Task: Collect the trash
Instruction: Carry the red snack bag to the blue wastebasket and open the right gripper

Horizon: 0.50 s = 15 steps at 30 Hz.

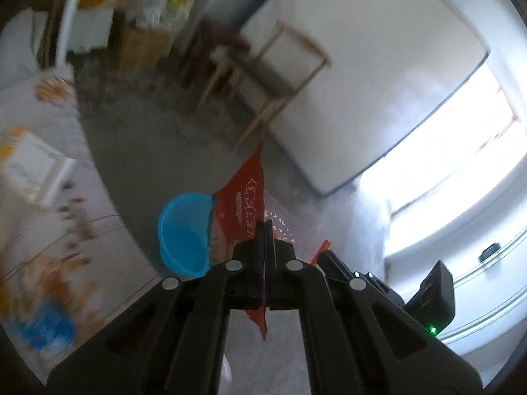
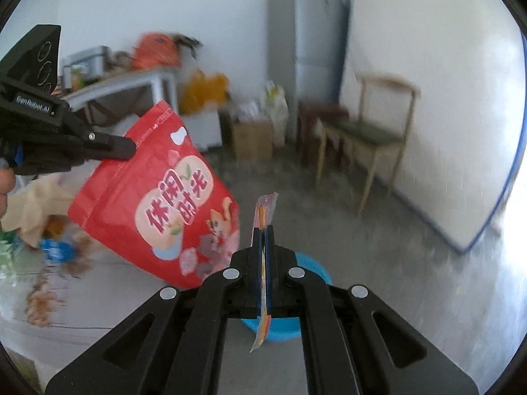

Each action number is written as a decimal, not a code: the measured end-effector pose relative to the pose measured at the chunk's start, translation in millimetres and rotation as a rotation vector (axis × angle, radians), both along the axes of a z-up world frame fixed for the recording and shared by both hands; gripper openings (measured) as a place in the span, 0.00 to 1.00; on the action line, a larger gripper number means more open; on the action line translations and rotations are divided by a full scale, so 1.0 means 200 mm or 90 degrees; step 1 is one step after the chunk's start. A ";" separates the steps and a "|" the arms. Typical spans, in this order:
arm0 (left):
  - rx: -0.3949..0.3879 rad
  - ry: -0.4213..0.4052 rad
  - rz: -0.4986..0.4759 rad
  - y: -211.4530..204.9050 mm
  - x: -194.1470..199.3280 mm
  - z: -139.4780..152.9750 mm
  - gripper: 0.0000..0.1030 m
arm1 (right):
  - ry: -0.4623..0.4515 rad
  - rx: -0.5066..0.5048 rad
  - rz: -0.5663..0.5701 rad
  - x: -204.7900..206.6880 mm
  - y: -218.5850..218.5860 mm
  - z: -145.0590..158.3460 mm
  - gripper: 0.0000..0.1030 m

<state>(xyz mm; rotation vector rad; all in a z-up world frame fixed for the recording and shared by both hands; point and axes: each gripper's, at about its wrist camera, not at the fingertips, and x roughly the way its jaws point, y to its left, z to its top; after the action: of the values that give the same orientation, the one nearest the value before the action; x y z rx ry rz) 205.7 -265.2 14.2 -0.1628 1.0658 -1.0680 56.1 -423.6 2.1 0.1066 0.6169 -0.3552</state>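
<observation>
My left gripper point(image 1: 266, 227) is shut on a red snack bag point(image 1: 242, 200), held in the air beside the table edge. In the right wrist view the same bag point(image 2: 158, 204) hangs from the left gripper point(image 2: 130, 146) at the left. My right gripper point(image 2: 263, 233) is shut on a thin colourful wrapper point(image 2: 264, 212), seen edge-on. A blue bin point(image 1: 182, 233) stands on the floor below the bag. In the right wrist view the blue bin point(image 2: 316, 270) sits just behind and under my right gripper. The right gripper's body point(image 1: 369, 283) shows low right in the left wrist view.
A white round table point(image 1: 108, 247) with scattered scraps, a blue packet point(image 2: 56, 250) and crumpled paper point(image 2: 36, 207) lies at left. A wooden chair point(image 2: 372, 138), a grey fridge point(image 2: 306, 49), cardboard boxes point(image 2: 253, 138) and a leaning white board point(image 2: 434, 98) stand around the concrete floor.
</observation>
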 end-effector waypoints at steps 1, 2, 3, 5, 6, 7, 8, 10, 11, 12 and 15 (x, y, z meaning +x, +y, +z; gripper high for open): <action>0.034 0.009 -0.008 -0.11 0.04 -0.09 0.00 | 0.018 0.028 -0.012 0.04 -0.09 -0.08 0.02; 0.050 0.012 -0.013 -0.17 0.06 -0.13 0.00 | 0.028 0.044 -0.021 0.06 -0.13 -0.15 0.02; 0.068 0.014 -0.018 -0.23 0.08 -0.19 0.00 | 0.040 0.063 -0.031 0.10 -0.19 -0.21 0.02; 0.109 0.005 -0.029 -0.37 0.12 -0.29 0.00 | 0.055 0.095 -0.047 0.19 -0.26 -0.32 0.02; 0.125 -0.002 -0.033 -0.42 0.13 -0.33 0.00 | 0.056 0.108 -0.057 0.22 -0.30 -0.36 0.02; 0.146 -0.013 -0.035 -0.47 0.15 -0.37 0.00 | 0.053 0.120 -0.064 0.24 -0.34 -0.40 0.02; 0.157 -0.019 -0.036 -0.52 0.17 -0.41 0.00 | 0.053 0.128 -0.073 0.27 -0.39 -0.44 0.02; 0.172 -0.020 -0.035 -0.60 0.21 -0.48 0.00 | 0.051 0.137 -0.091 0.32 -0.44 -0.50 0.02; 0.175 -0.017 -0.031 -0.64 0.23 -0.50 0.00 | 0.054 0.152 -0.089 0.37 -0.48 -0.56 0.02; 0.179 -0.017 -0.027 -0.67 0.25 -0.53 0.01 | 0.066 0.162 -0.084 0.42 -0.50 -0.60 0.02; 0.217 -0.025 0.008 -0.70 0.32 -0.61 0.22 | 0.124 0.172 -0.107 0.53 -0.54 -0.75 0.14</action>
<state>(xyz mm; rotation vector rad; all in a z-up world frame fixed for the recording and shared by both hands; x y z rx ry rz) 269.1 -404.4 -107.3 0.1238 1.1916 -0.8598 161.6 -532.4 -148.8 0.3877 0.8493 -0.4469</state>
